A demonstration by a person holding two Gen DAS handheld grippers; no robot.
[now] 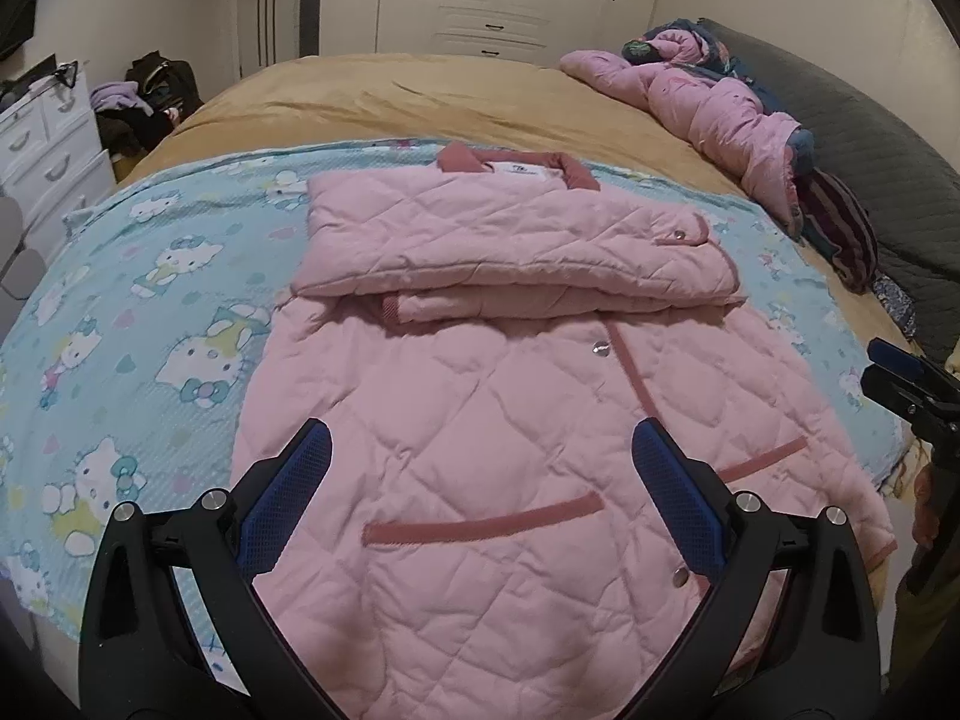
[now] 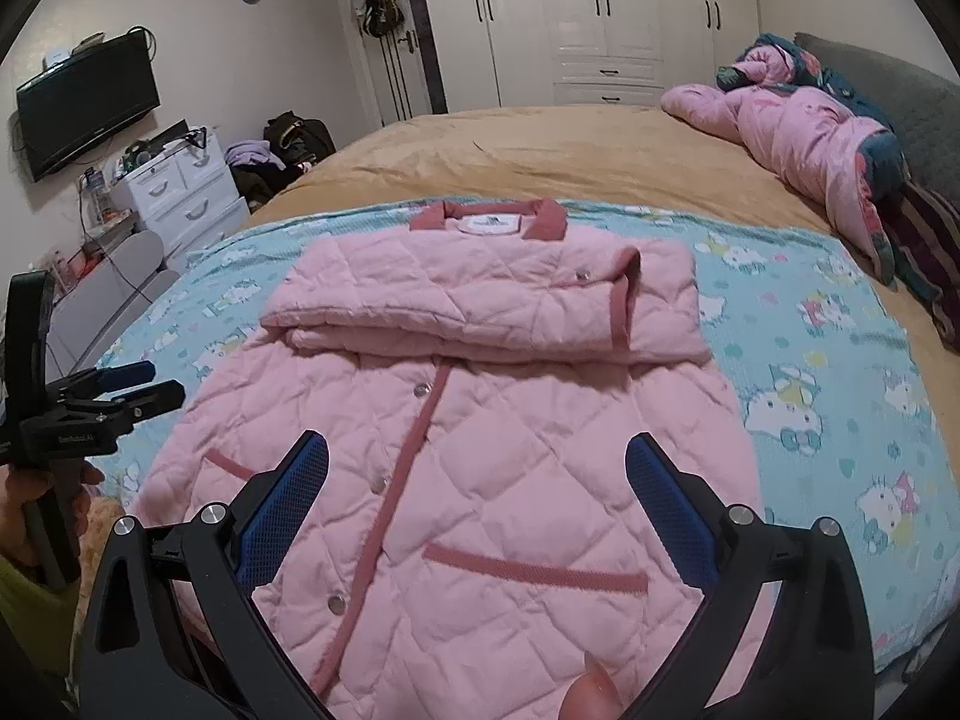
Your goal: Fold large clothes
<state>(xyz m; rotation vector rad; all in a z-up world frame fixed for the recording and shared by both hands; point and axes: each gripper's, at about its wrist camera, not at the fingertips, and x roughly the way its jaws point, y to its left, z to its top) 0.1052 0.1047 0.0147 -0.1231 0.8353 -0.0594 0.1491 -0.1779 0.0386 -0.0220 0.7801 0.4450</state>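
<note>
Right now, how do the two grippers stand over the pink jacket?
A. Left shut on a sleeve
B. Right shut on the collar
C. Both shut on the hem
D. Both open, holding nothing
D: the left gripper and right gripper both have jaws spread wide above the jacket, gripping no cloth.

Both looking forward and down from close above the near end of the pink jacket (image 1: 480, 396), left wrist view a bit to the left, right wrist view a bit to the right, sharing the jacket, the cartoon-cat sheet (image 2: 810, 324), the bed (image 1: 372, 96) and the white wardrobe (image 2: 600, 18).
</note>
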